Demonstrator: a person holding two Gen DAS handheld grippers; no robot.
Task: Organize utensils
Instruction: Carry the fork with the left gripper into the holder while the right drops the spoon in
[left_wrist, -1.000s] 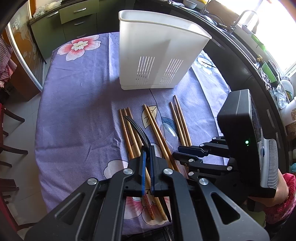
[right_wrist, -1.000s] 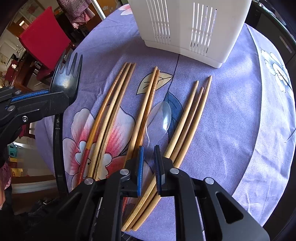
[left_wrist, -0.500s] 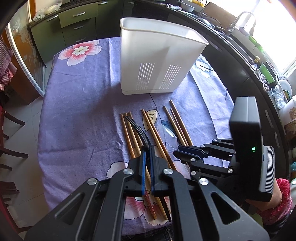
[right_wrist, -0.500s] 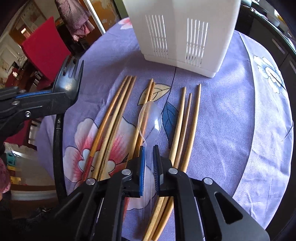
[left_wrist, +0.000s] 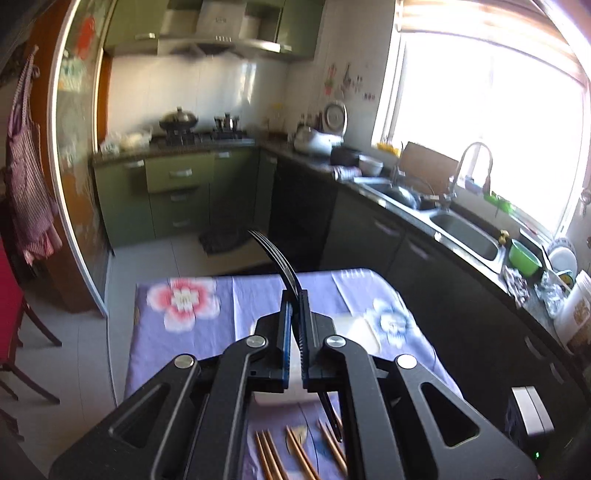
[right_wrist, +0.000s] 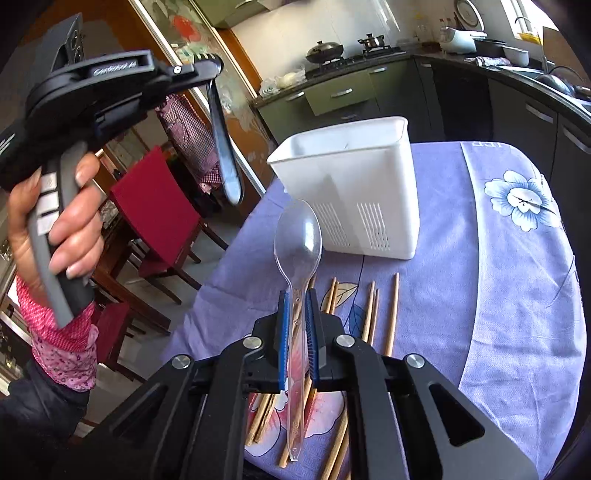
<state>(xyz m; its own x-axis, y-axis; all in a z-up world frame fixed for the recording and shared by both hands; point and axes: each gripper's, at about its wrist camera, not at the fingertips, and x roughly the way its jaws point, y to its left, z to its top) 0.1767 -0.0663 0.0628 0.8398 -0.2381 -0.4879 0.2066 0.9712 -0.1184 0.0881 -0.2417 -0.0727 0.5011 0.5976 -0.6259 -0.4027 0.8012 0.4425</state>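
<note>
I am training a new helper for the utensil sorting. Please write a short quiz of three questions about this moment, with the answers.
1. True or false: the left gripper is shut on the black fork.
2. What does the right gripper hold?
A. a chopstick
B. the clear plastic spoon
C. nothing
3. Where are the wooden chopsticks lying: inside the white holder or on the purple tablecloth?

Key:
1. True; the fork hangs with its handle down in the right wrist view.
2. B
3. On the purple tablecloth, in front of the holder.
</note>
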